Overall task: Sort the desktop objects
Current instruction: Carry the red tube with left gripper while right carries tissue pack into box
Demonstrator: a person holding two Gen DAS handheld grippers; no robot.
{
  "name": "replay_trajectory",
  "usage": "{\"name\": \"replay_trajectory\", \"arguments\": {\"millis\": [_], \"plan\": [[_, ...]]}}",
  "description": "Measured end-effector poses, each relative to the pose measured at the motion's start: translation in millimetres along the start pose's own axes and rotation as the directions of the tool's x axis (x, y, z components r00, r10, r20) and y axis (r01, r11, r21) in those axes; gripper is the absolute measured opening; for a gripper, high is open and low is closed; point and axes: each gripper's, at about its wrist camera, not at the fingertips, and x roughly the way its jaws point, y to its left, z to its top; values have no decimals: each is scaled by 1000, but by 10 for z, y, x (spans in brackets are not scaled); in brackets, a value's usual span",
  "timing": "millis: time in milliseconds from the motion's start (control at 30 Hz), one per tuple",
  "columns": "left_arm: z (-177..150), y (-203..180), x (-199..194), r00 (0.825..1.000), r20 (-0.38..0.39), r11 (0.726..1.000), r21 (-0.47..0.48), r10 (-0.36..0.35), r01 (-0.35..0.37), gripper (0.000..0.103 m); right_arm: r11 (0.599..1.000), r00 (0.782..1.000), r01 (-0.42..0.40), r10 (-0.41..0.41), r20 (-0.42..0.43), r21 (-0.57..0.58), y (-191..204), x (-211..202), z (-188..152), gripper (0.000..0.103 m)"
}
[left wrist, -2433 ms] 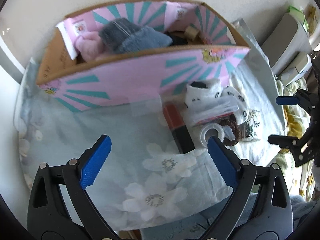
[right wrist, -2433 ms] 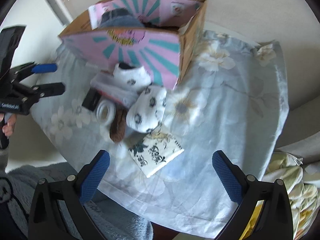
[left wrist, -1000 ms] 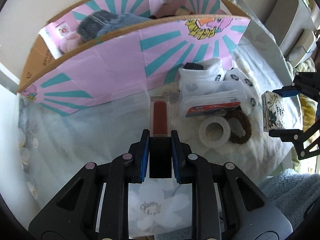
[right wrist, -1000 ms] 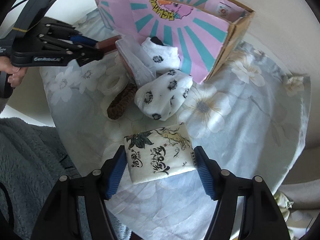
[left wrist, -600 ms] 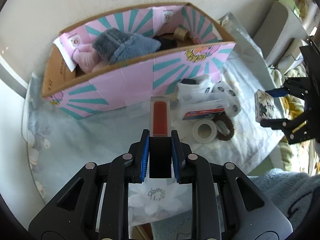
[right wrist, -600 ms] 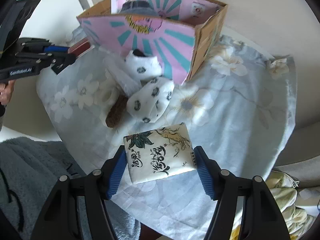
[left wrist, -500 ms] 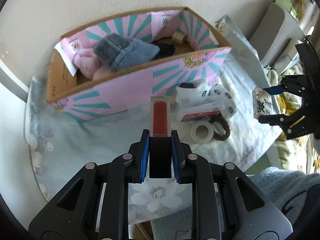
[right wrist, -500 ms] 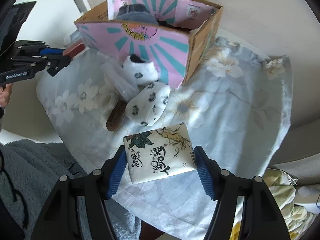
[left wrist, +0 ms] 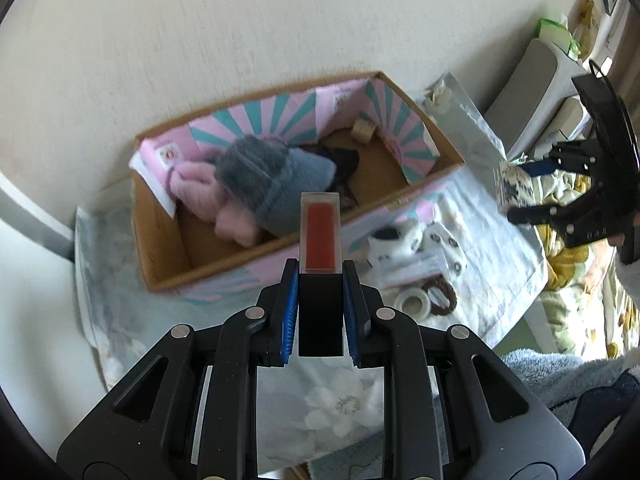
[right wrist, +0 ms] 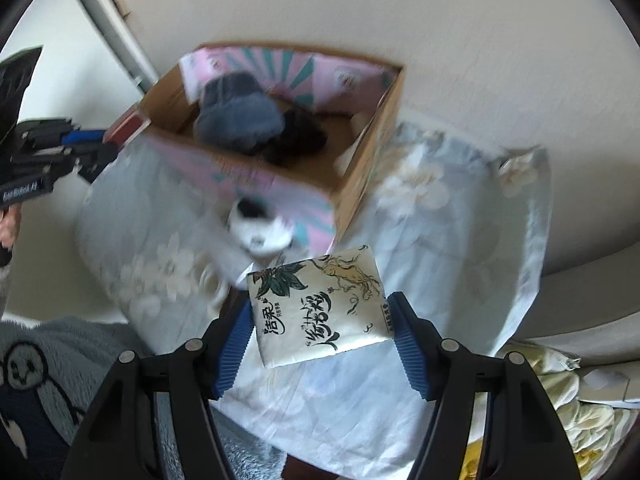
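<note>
My left gripper [left wrist: 320,314] is shut on a black-and-red stamp box [left wrist: 320,240], held high above the table and in line with the open cardboard box [left wrist: 168,248]. That pink-and-teal lined box holds a grey-blue fluffy item [left wrist: 268,176], a pink fluffy item [left wrist: 200,192] and a small roll [left wrist: 363,132]. My right gripper [right wrist: 320,332] is shut on a white tissue pack [right wrist: 320,304] with dark ink drawings, lifted over the table's front part. In the right wrist view the box [right wrist: 368,168] lies beyond the pack. White spotted socks [left wrist: 400,240], a tape roll [left wrist: 412,302] and a brown hair tie [left wrist: 440,294] lie on the cloth.
A pale floral cloth [left wrist: 340,400] covers the small table, whose edges fall off close on all sides. A wall rises right behind the box. A yellow patterned bedcover [right wrist: 560,408] and grey-white cases [left wrist: 536,76] lie to the right. A fluffy blue sleeve [right wrist: 36,380] shows lower left.
Both grippers have risen with their loads, so the table and box look smaller and the box's inside is now visible from above. The grips are unchanged.
</note>
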Motion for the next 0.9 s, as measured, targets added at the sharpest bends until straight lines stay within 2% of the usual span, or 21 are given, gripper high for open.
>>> {"name": "replay_trajectory", "arguments": {"millis": [267,433,533,800,900], "plan": [[497,296,-23,1000,26,1000,14,-5,4,18,1000,1000,-5,4,16,19,47,-91,645,63],[793,505,48,999,31,999,25,36,-37,18,999,999,-41,41,18,25,155,-45,1026,63],[905,634,109,999,31,1000,6,13,-13,18,999,999,-47,46,16,27,207,20,1190,63],[965,746,560,998,-55,999,32,-4,6,18,994,996,-84,87,-33,76,335,409,1488,63],[983,810,716,996,-88,1000,11,22,-21,18,987,995,-89,95,-35,131,294,550,1549,63]]}}
